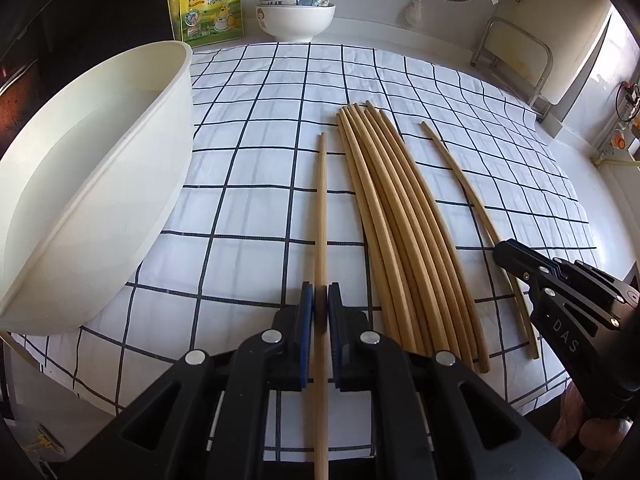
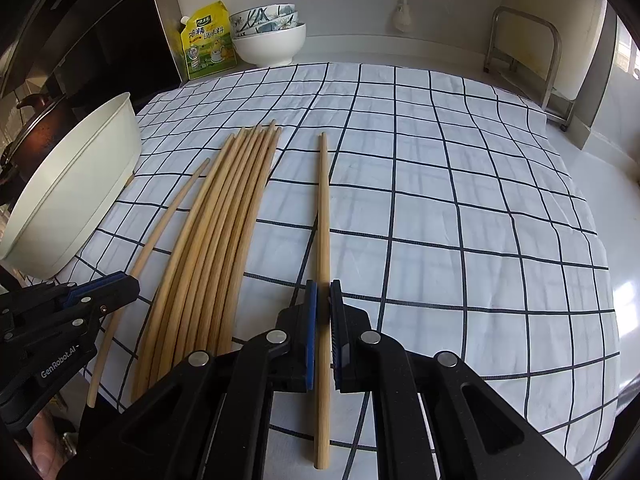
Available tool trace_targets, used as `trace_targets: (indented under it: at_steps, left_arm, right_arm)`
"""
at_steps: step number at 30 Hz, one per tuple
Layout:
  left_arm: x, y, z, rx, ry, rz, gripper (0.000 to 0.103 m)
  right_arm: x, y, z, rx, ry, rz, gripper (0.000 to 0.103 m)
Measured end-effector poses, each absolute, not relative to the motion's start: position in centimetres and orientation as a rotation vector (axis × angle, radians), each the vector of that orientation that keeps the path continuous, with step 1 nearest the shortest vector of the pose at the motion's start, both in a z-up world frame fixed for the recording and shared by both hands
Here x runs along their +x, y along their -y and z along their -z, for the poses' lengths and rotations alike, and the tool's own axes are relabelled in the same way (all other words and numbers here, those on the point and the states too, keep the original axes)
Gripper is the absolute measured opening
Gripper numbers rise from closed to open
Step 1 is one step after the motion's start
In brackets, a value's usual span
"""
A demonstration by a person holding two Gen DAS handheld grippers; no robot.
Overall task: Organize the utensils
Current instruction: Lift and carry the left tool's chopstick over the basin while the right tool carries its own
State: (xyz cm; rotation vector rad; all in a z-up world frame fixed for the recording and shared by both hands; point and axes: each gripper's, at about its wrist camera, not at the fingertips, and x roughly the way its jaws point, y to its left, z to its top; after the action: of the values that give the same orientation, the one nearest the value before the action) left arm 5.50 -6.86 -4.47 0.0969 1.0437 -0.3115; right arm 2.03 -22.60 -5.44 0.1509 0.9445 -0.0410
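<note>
Several long wooden chopsticks (image 1: 400,216) lie side by side in a bundle on a white checked cloth (image 1: 256,152); the bundle also shows in the right wrist view (image 2: 216,232). My left gripper (image 1: 321,300) is shut on a single chopstick (image 1: 321,208) left of the bundle. My right gripper (image 2: 323,300) is shut on another single chopstick (image 2: 323,216) right of the bundle. Each gripper shows in the other's view, the right one (image 1: 508,256) and the left one (image 2: 120,284), both low over the cloth.
A large white basin (image 1: 92,176) stands tilted at the cloth's left edge. Stacked bowls (image 1: 296,8) and a yellow seasoning pouch (image 1: 210,6) stand at the back. A metal rack (image 1: 516,52) is at the back right. A dark pot (image 2: 36,128) sits far left.
</note>
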Motion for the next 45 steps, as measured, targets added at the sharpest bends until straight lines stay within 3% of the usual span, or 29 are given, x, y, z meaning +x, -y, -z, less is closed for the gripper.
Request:
trace_targets:
  at_steps: [8,10,12,19,28,37,45]
  left_arm:
    - [6.5,8.4,4.5,0.186,-1.009,0.268,0.023]
    - [6.3,8.6,4.5,0.204,-1.003,0.267,0.02]
    - [6.2,8.7,4.5,0.187,-1.018,0.295,0.007]
    - [6.2,7.7,3.6,0.096,-1.044,0.325,0.007]
    - [6.1,5.4,-2.1,-0.019,-0.966,0.376,0.007]
    - [8.6,-3.0,-8.0,-0.109,-0.823,0.252,0.007]
    - [11.8,-10.0,-8.2,-0.151,-0.809,0.14,0.007]
  right_arm:
    - [1.9,22.8,5.4,0.174,-0.941,0.029,0.006]
    - [1.9,22.7,5.4,0.175,-0.942,0.029,0.006]
    - [1.9,22.7,5.4,0.175,-0.942,0.029,0.006]
    - [1.9,22.7,5.1,0.192,-0.926,0.029,0.006]
    - [2.7,20.5,0.5,0.211,-0.835,-0.037,0.006]
    - [6.8,12.7,-4.2,0.204,-0.744,-0.222,0.006]
    - [12.4,3.8,-5.0,0.174,-0.785,-0.378,0.006]
